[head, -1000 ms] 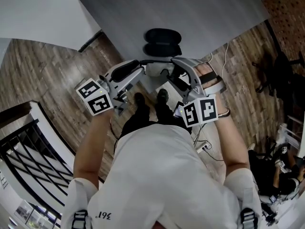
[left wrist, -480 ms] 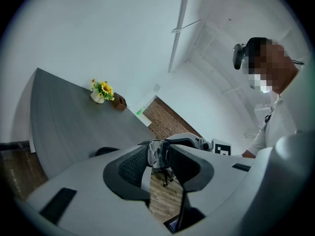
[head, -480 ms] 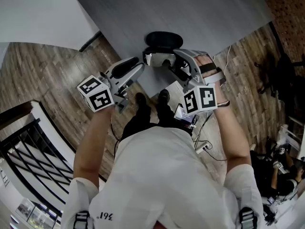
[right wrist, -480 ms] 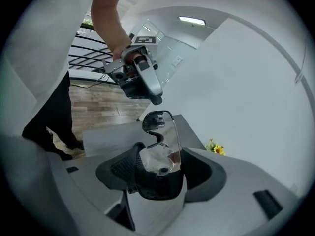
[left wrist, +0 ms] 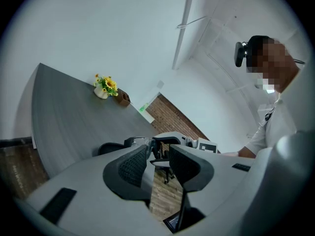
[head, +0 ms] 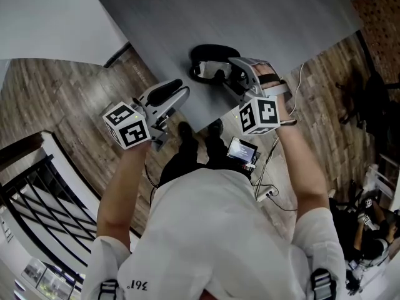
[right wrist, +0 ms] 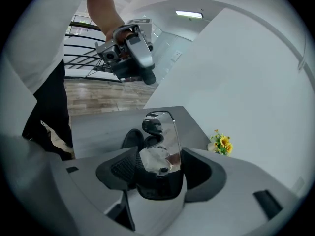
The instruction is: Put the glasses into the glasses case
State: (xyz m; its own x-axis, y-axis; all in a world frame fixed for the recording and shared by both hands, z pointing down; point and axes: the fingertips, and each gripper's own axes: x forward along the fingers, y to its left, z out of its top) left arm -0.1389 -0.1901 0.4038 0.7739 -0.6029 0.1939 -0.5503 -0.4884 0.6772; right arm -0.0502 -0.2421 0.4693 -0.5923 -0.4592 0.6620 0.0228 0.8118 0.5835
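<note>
Over the glasses case [head: 215, 49] on the table [head: 281, 17], your right gripper [right wrist: 158, 167] has arrived from the near edge, jaws clamped on the glasses [right wrist: 160, 134], so lowering them in looks next. Your left gripper [left wrist: 158, 163] hangs back, jaws apart, empty.

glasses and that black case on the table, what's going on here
A person holds a gripper in each hand. The right gripper is shut on the glasses, right over the open black case on the grey table. The left gripper is open and empty beside it. The glasses are not released yet.
</note>
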